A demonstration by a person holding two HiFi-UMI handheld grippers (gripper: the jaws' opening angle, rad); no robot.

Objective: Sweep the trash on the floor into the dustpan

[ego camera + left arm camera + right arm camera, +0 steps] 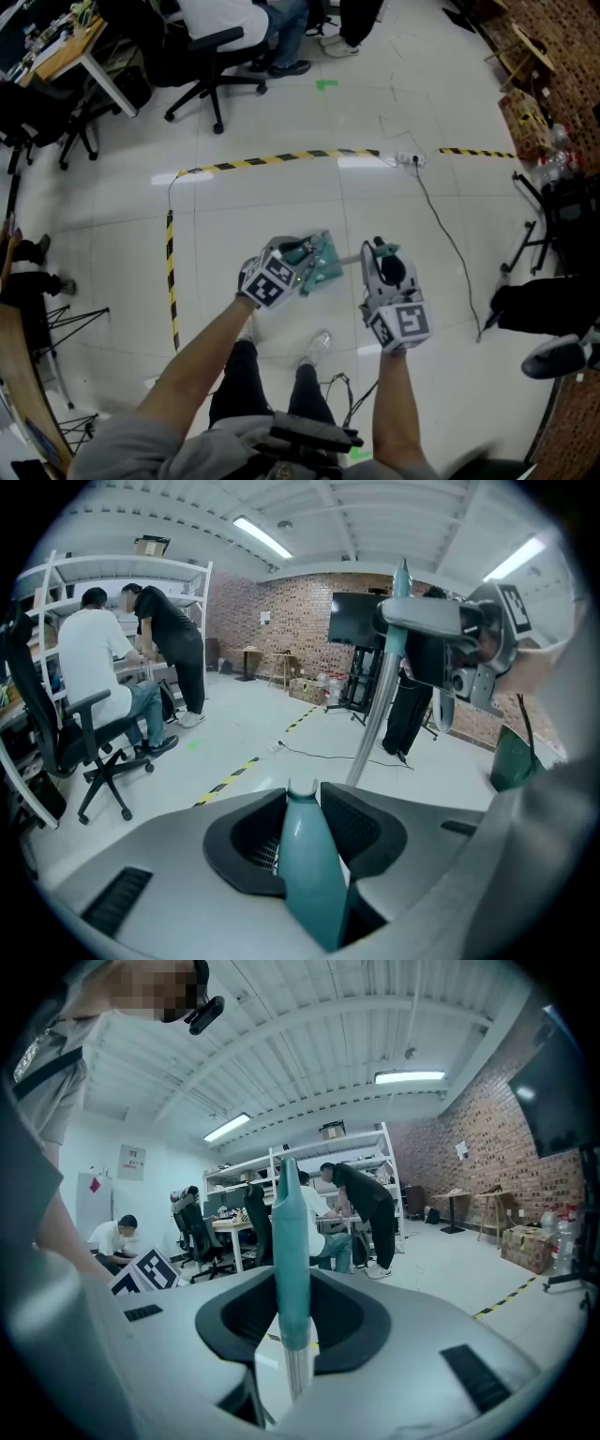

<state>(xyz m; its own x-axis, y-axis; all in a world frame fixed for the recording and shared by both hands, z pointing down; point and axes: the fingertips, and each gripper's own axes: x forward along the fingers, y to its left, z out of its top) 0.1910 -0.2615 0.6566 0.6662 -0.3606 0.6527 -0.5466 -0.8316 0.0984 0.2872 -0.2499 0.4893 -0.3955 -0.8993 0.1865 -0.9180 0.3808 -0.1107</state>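
Note:
In the head view my left gripper (298, 267) is shut on the handle of a teal dustpan (321, 261), held above the white tiled floor. The left gripper view shows that teal handle (305, 855) clamped between the jaws of the left gripper (302, 822). My right gripper (380, 251) is shut on the teal grip of a broom handle (290, 1251), whose metal pole (375, 714) runs down beside the dustpan. In the right gripper view the right gripper (292, 1335) pinches the grip from both sides. I cannot make out any trash on the floor.
Yellow-black tape (281, 159) marks the floor ahead and to the left. A cable with a power strip (410, 159) trails to the right. An office chair (211, 66) and seated people are at the far side, and a black stand (534, 244) is at the right.

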